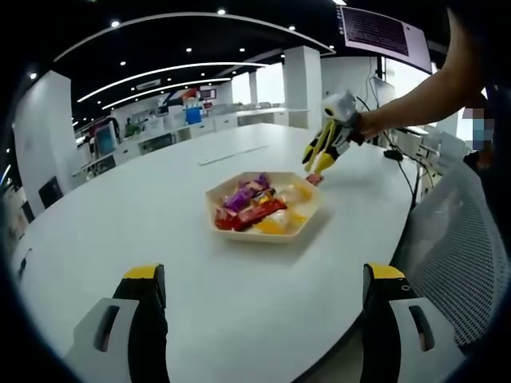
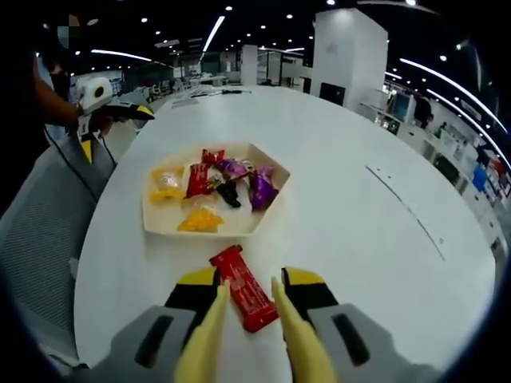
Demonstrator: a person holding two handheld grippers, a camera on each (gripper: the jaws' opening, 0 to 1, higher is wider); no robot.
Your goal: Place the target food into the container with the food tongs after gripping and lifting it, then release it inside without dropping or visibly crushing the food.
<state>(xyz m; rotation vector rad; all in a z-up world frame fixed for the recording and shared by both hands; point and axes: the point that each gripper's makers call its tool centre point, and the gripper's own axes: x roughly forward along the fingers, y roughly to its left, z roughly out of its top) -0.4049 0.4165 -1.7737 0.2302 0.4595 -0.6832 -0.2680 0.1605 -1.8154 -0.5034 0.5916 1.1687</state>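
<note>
Where the white table (image 2: 383,239) curves through both views, the scene lists as follows.

Tray: a pale hexagonal tray (image 2: 156,224) sits on the table, holding a heap of wrapped snacks (image 2: 219,179) in red, purple, yellow and black; it appears too in the left gripper view (image 1: 267,237).

Red packet: a red wrapped bar (image 2: 243,289) lies flat on the table just outside the tray's near edge, between the two yellow tong arms (image 2: 301,343).

Right gripper: the right gripper (image 2: 247,297) has its jaws closed in on the tong arms, which straddle the red packet; whether the tong tips touch the packet I cannot tell.

Right gripper, far view: in the left gripper view it (image 1: 323,152) reaches in beside the tray's far rim, carried by a person's hand and arm (image 1: 399,108), its tongs pointing down at the red packet (image 1: 314,179).

Left gripper: the left gripper (image 1: 263,299) hangs above bare table with its jaws spread wide and nothing between them, well short of the tray.

Writing: wrappers carry print too small to read; a hanging screen (image 1: 375,32) shows lines of illegible text.

Chair: a grey mesh chair (image 2: 40,239) stands at the table's edge.
</note>
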